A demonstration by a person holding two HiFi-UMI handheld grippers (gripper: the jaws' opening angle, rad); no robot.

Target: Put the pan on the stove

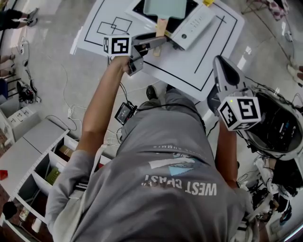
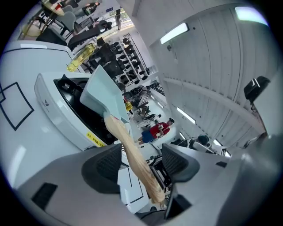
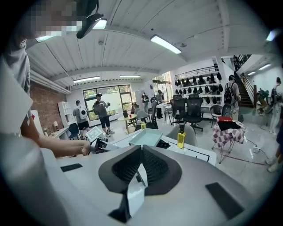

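the pan [image 1: 164, 8] is a pale green, square, shallow-walled piece. it sits on the black glass top of the stove [image 1: 191, 26], at the far side of the white table [image 1: 189, 61]. its body looks like coated metal: stiff, probably smooth and a little slick against glass, and i judge it moderately heavy, with most of the weight out in front of the handle. the wooden handle [image 2: 132, 154] is the only sensible place to take hold. it is rounded and swells and narrows along its length, so it could roll or slide between pads. a grip close to the pan end would cut the droop and twist; a hold on the thin wall looks far less secure. any set-down should be gentle, since the glass top would not take a knock well.

the handle runs back between the jaws of the left gripper [image 2: 140, 154]. they stand wide apart, with a gap showing on either side of the wood, so nothing is clamped. to my eye the pan already rests in place.

the right gripper [image 3: 140, 152] hangs well off to the side, away from the table, its jaws pressed together on nothing. a yellow bottle [image 3: 181, 137] stands on the table beside the stove.
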